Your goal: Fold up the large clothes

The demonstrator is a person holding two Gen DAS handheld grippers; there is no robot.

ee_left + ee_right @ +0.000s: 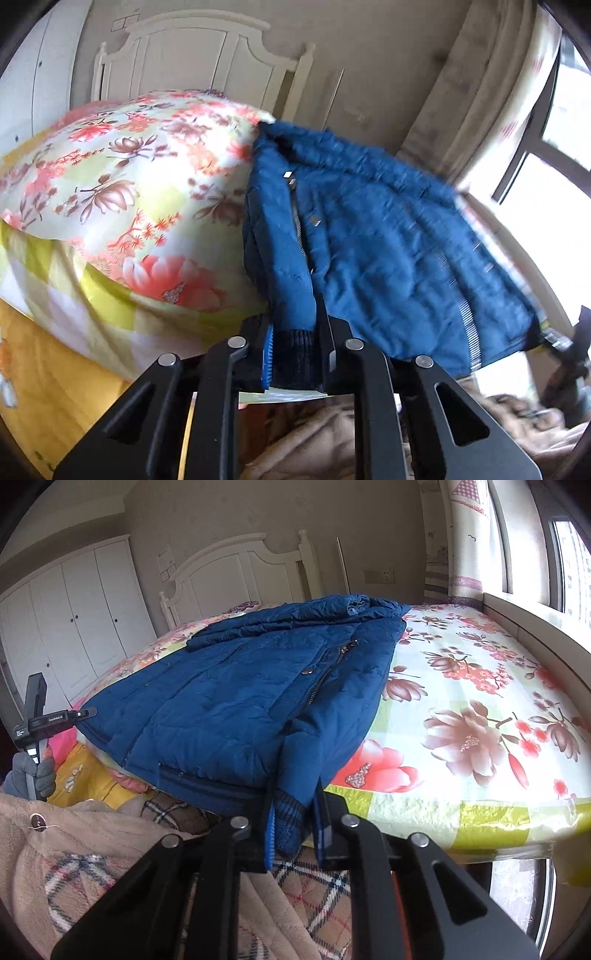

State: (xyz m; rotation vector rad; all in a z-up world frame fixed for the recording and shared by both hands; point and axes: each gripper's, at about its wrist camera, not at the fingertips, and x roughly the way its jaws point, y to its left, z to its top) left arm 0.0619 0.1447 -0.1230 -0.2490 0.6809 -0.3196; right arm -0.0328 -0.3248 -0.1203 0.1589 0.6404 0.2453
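Left tool point(295, 354) clamped on one knit cuff point(295, 341), right tool point(293, 836) clamped on the other | blue jacket point(251, 686) lies on bed point(480, 686), hem at 6 o'clock | risk: thin cuffs slip, padded sleeves drag, zipper snags | floral bedspread, headboard at 12, window at 2

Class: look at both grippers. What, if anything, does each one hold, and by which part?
Both hold the blue jacket by a ribbed knit sleeve cuff: the left gripper grips one cuff, the right gripper the other.
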